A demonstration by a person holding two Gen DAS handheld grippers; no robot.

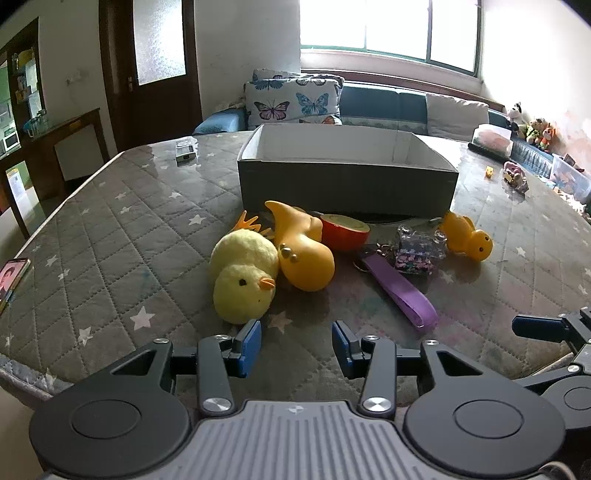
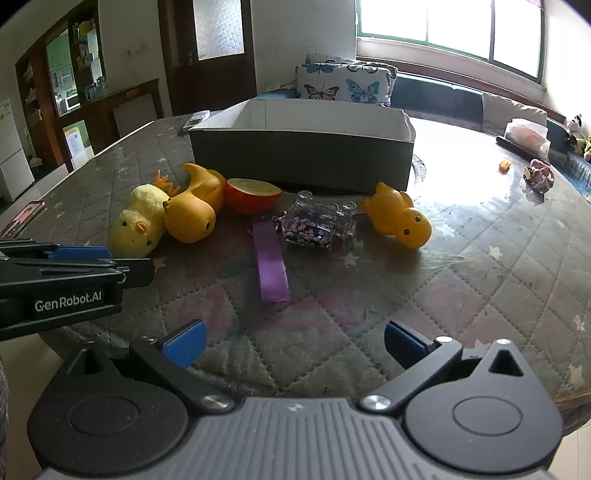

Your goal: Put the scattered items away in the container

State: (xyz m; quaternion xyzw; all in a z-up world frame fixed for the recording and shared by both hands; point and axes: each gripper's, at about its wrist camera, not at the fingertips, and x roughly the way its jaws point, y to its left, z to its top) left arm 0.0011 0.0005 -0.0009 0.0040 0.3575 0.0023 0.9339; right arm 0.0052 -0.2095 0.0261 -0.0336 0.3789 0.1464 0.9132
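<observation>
This is a home, a living room. A blue sofa [image 1: 384,99] with butterfly pillows [image 1: 291,99] sits at 12 o'clock under a big bright window [image 1: 391,29]. A brown door [image 1: 155,62] stands at 11 o'clock. Stuffed toys [image 1: 535,129] line up at 2 o'clock. A shelf [image 2: 62,77] of jars is at 10 o'clock.

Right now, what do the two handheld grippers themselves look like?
Both match: the left gripper and right gripper have black linkage arms with silver pivot screws, round black discs at each side, a ribbed grey body, and blue pads on the fingers. The left one's side reads "GenRobot.AI" in white. No hands or sleeves show.
</observation>
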